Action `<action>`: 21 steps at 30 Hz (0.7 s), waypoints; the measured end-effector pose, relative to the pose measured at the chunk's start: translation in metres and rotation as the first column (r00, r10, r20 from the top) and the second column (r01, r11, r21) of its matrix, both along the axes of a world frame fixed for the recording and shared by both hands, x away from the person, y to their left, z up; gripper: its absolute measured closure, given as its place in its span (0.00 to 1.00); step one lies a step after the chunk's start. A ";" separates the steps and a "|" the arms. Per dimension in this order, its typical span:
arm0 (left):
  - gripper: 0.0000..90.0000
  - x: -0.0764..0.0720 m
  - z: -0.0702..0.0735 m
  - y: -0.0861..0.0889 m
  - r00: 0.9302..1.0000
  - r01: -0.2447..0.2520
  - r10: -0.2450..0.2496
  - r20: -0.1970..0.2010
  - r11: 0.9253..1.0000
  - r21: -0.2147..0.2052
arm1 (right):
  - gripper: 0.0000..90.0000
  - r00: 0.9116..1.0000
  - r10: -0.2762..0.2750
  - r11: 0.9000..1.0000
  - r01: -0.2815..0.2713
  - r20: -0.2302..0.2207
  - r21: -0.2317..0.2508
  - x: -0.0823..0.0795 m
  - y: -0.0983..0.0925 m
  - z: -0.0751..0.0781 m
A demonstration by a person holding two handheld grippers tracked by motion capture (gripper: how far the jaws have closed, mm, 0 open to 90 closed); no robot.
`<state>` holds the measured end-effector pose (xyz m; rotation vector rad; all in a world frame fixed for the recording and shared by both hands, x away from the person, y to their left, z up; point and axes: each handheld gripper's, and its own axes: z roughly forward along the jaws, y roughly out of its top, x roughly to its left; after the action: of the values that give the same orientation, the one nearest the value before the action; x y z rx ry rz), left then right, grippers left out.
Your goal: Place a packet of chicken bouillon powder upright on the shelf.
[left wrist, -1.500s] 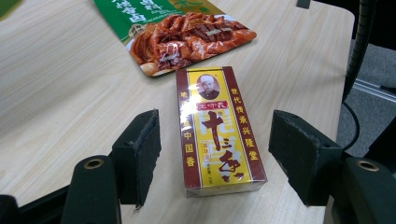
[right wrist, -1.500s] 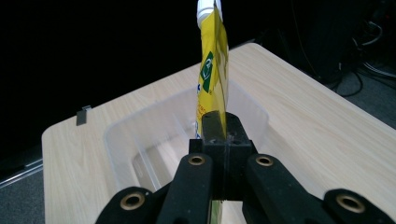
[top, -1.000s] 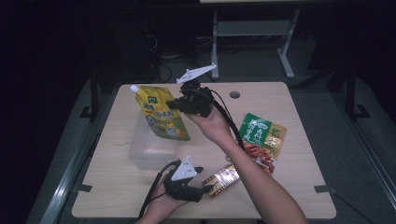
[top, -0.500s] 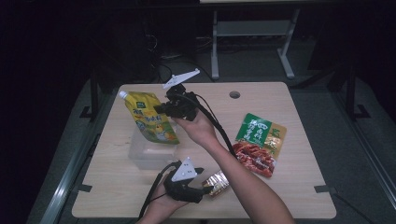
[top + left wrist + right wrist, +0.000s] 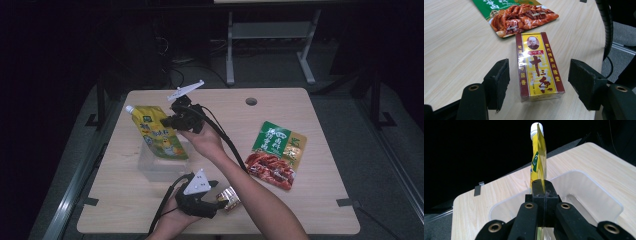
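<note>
Clear, shallow plastic tub with rounded corners (image 5: 159,167) standing on the pale wood-grain table (image 5: 310,200) toward its left side; nothing seen lying on its floor in the right gripper view (image 5: 584,195); hanging above its opening, a flat yellow spouted pouch with a white screw cap (image 5: 159,132), lower edge over the tub, cap end up and toward the table's left. Right gripper (image 5: 172,120) clenched tight on the pouch's edge, pads pressed together on the foil (image 5: 543,192); pouch seen edge-on there, a green patch on its side (image 5: 535,160), lettering too small to read.

Left gripper (image 5: 220,192) near the front edge of the table, jaws spread wide and grasping nothing; between them, apart from both pads, a small cellophane-wrapped box in yellow and dark red (image 5: 537,67) lying flat on the wood; large red Chinese characters reading 十三香 down the yellow panel, a small round portrait above them, columns of smaller yellow characters along both red borders.

Well to the right, a flat green and red snack packet with pictured glazed meat (image 5: 276,155) lying on the table; white characters on its green top, not legible; same packet just beyond the box in the left gripper view (image 5: 519,15).
</note>
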<state>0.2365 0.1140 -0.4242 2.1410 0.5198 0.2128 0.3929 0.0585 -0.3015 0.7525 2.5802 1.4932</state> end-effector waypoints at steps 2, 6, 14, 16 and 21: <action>0.37 -0.001 -0.001 -0.001 1.000 -0.005 0.005 -0.010 1.000 -0.011 | 1.00 1.000 0.001 1.000 -0.001 -0.017 0.005 0.002 0.000 -0.005; 0.37 -0.002 -0.002 -0.002 1.000 -0.008 0.008 -0.024 1.000 -0.014 | 1.00 0.999 -0.002 1.000 0.001 -0.042 -0.003 0.005 0.001 -0.010; 0.37 -0.001 -0.002 -0.001 1.000 -0.013 0.012 -0.024 1.000 -0.019 | 1.00 0.998 -0.004 1.000 0.003 -0.058 -0.022 0.008 0.001 -0.018; 0.37 -0.002 -0.002 -0.002 1.000 -0.012 0.011 -0.025 1.000 -0.018 | 0.99 0.998 -0.002 1.000 0.001 -0.061 -0.018 0.009 0.000 -0.018; 0.37 -0.002 -0.002 -0.002 1.000 -0.011 0.011 -0.024 1.000 -0.017 | 0.92 0.998 -0.002 1.000 0.001 -0.059 -0.022 0.008 0.003 -0.017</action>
<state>0.2346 0.1121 -0.4260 2.1269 0.5453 0.1888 0.4012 0.0611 -0.3189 0.8082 2.6335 1.4610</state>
